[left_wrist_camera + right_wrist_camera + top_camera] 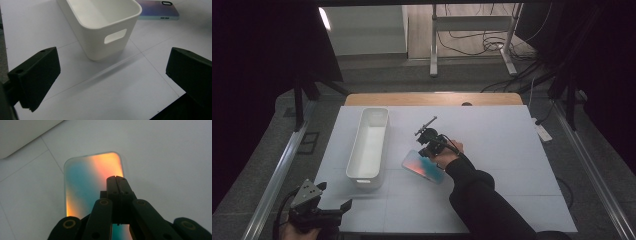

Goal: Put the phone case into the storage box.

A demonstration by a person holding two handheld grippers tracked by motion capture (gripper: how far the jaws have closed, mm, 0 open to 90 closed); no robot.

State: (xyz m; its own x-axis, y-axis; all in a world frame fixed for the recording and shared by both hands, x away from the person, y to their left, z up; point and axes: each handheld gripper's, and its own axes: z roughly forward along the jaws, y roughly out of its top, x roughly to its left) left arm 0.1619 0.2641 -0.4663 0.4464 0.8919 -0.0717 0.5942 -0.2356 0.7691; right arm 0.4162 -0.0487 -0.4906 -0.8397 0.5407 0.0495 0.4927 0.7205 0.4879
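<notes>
Our right tongs point(117, 178) are closed with nothing between them, tips over the phone case point(92, 182), which lies flat on the worktop point(492, 150) directly beneath. Its long axis runs straight ahead of these tongs. Our left tongs point(110, 82) are wide open and empty, well apart, facing the white bin point(100, 22).
</notes>
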